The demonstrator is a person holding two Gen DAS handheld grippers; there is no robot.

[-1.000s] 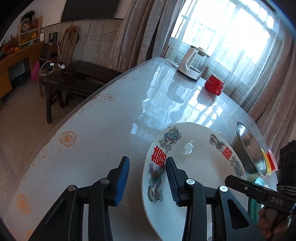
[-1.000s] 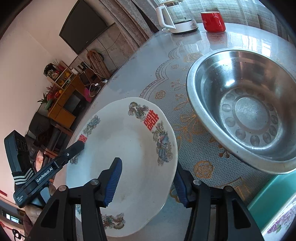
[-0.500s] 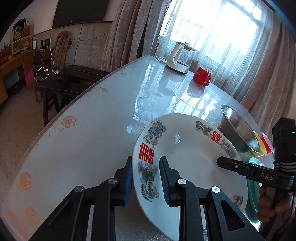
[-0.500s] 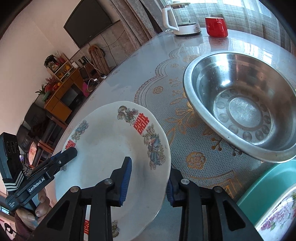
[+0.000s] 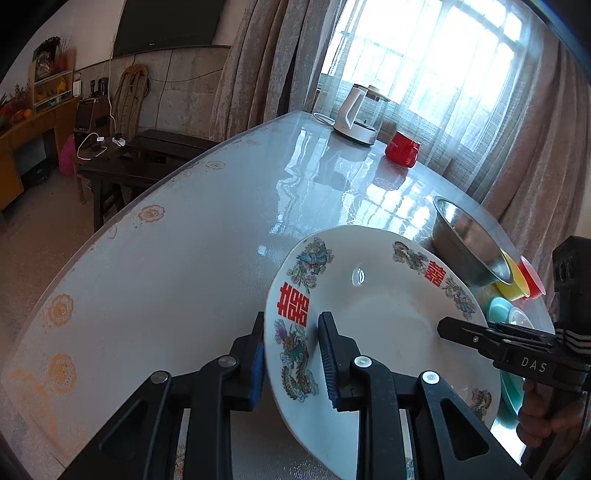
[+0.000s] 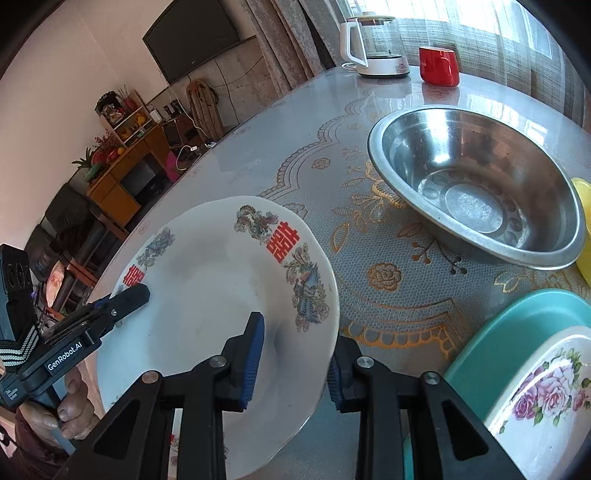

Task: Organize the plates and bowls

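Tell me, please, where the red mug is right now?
The red mug stands at the table's far end by the window, just right of the white kettle and beyond the steel bowl.

Both wrist views close, angled down from opposite sides, sharing plate

A home living room: wall television, curtains, dining table.

left hand-held gripper – pitched down, pads pinching a rim at 12 o'clock | right hand-held gripper – pitched down, jaws closing astride a rim
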